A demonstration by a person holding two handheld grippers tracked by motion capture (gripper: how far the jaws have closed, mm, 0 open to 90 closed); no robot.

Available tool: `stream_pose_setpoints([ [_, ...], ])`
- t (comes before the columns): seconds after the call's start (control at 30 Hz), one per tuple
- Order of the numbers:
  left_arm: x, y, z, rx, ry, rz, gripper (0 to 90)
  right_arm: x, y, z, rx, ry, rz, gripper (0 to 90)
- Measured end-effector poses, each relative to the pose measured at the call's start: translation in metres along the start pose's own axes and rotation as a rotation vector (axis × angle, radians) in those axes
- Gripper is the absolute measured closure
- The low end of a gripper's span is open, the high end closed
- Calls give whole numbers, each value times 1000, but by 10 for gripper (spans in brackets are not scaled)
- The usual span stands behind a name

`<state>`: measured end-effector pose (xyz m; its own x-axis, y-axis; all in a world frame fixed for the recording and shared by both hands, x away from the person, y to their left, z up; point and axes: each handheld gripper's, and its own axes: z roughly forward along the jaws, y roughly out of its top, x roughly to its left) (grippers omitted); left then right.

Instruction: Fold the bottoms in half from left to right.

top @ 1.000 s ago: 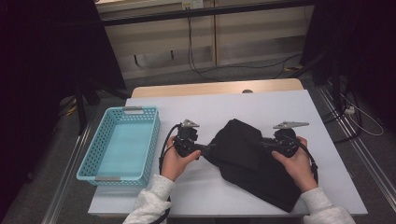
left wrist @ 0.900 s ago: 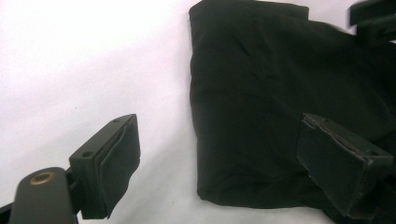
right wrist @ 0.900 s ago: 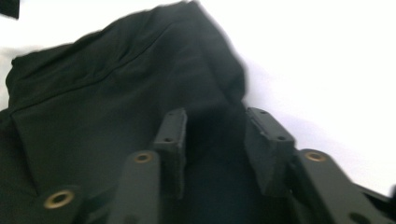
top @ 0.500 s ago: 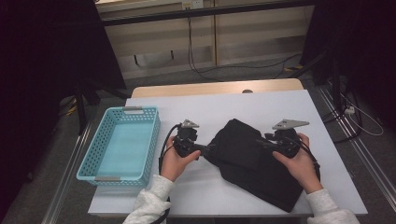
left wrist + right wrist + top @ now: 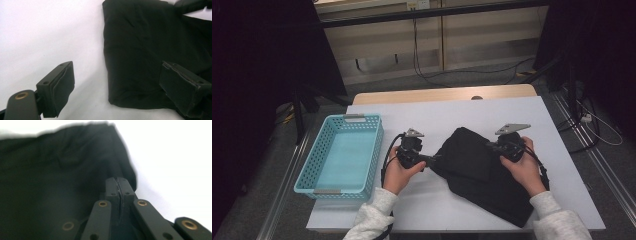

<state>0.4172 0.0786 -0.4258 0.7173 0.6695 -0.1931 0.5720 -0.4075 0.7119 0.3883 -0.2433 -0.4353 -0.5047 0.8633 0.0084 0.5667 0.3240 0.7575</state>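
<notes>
Jaws spread wide on the left gripper (image 5: 117, 92), one pad over bare tabletop (image 5: 452, 112) and the other resting over the near corner of the black garment (image 5: 484, 175); jaws pressed together on the right gripper (image 5: 117, 186), apparently pinching a thin fold at the garment's right edge, though the blur makes the pinched cloth hard to confirm. The garment lies rumpled and partly doubled over in the middle of the white tabletop, between the two hands, with the turquoise basket (image 5: 343, 152) standing empty just beyond the left hand (image 5: 398, 170). The step in hand looks like taking a second hold so the cloth can be lifted or folded. To do it well, the left gripper should slide forward until the corner sits deep between its pads, then clamp on every layer there; the right should hold steady meanwhile, so the fabric does not drag or bunch.
</notes>
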Motion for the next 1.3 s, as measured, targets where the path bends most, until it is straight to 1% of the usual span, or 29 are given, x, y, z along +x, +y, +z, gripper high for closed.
stream_pose_setpoints([
  [0.1, 0, 0, 0, -5, -2, -4, 134, -3, 6, 1, -2, -10, -3, 886],
  [0.17, 1, 0, 0, -7, -3, -8, 134, -6, 10, 7, 9, -34, 4, 877],
  [0.23, 1, 0, 0, -8, -6, -9, 134, -7, 10, 10, 15, -42, 6, 869],
  [0.27, 1, 0, 0, -7, -7, -7, 134, -10, 9, 16, 24, -48, 36, 747],
  [0.3, 1, 0, 0, -7, -7, -7, 134, -10, 9, 16, 24, -48, 36, 747],
  [0.33, 1, 0, 0, -8, -7, -7, 134, -11, 10, 20, 26, -52, 46, 639],
  [0.37, 1, 0, 0, -3, -13, -7, 134, -11, 10, 20, 26, -52, 46, 639],
  [0.4, 2, 0, 0, -6, -11, -10, 134, -11, 11, 21, -6, -64, 52, 560],
  [0.47, 2, 0, 1, -9, -9, -12, 134, -11, 12, 22, -10, -44, 70, 567],
  [0.5, 3, -1, 1, -9, -11, -16, 133, -11, 12, 24, -1, -22, 82, 558],
  [0.57, 4, -1, 1, -2, -9, -13, 131, -11, 13, 29, 29, -38, 75, 537],
  [0.6, 4, -1, 0, -4, -8, -15, 130, -14, 12, 36, 45, -22, 97, 544],
  [0.63, 4, -1, 0, -12, -6, -15, 130, -15, 11, 38, 58, -1, 109, 589],
  [0.67, 4, -1, 0, -12, -6, -15, 131, -15, 11, 38, 58, -1, 109, 589],
  [0.7, 4, -1, -2, -10, -7, -14, 130, -14, 11, 39, 64, 21, 106, 722],
  [0.73, 4, -1, -2, -13, -6, -11, 130, -13, 12, 38, 65, 36, 104, 792],
  [0.8, 3, 0, -4, -17, -5, -9, 130, -11, 13, 35, 55, 38, 90, 818],
  [0.9, 3, 0, -5, -21, -4, -12, 130, -9, 15, 29, 59, 47, 91, 822],
  [0.93, 3, 0, -6, -22, -5, -10, 130, -8, 17, 21, 54, 55, 112, 823],
  [0.97, 3, 0, -6, -22, -5, -10, 130, -8, 17, 21, 54, 55, 112, 823],
  [1.0, 2, 0, -7, -30, -3, -14, 129, -8, 19, 11, 45, 66, 128, 823],
  [1.03, 2, 0, -7, -26, -2, -7, 129, -8, 19, 11, 45, 66, 128, 823],
  [1.07, 2, 1, -7, -26, -2, -1, 129, -7, 19, 2, 51, 65, 122, 823],
  [1.13, 2, 0, -7, -22, -1, 1, 129, -7, 17, -2, 61, 68, 129, 822],
  [1.17, 2, 0, -7, -22, -4, -3, 129, -7, 17, -2, 61, 68, 129, 822],
  [1.2, 2, 0, -7, -26, -2, -8, 129, -8, 14, -1, 88, 70, 130, 820],
  [1.23, 2, 0, -7, -30, 1, -13, 129, -8, 14, -1, 88, 70, 130, 820],
  [1.27, 2, 0, -8, -28, 2, -14, 128, -8, 9, 4, 117, 69, 143, 819],
  [1.3, 2, 0, -8, -28, 2, -14, 126, -8, 9, 4, 117, 69, 143, 819],
])
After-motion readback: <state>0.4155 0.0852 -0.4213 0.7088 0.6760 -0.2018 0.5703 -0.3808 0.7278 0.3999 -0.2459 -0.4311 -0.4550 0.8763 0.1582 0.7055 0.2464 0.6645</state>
